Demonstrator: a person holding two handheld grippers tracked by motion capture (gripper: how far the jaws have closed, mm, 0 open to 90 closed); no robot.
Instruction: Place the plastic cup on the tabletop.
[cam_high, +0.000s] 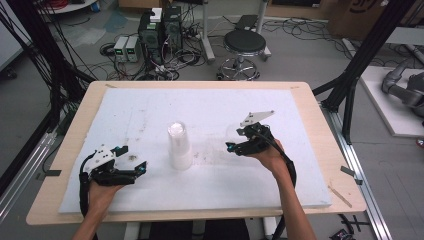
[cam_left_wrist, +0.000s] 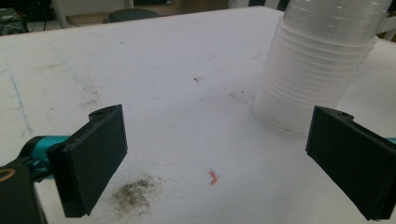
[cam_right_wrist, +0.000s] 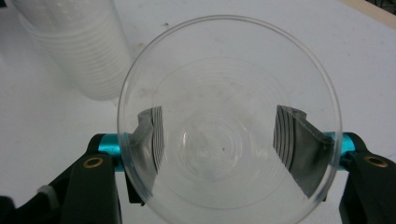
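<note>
The right hand-held gripper (cam_right_wrist: 219, 140) pinches one clear cup (cam_right_wrist: 229, 121), with the upright cup stack (cam_high: 179, 145) to its left, nearer the spread left hand-held gripper (cam_high: 132, 167).

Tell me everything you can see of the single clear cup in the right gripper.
The clear cup looks like thin transparent plastic with a round rim and faint ribs on its wall. Its open mouth faces the right gripper's camera, and it appears empty. The right gripper clasps it from outside, one black jaw against each side, seen through the wall. It is apart from the stack of cups, which stands upside down on the white foam board to its left in the high view.
</note>
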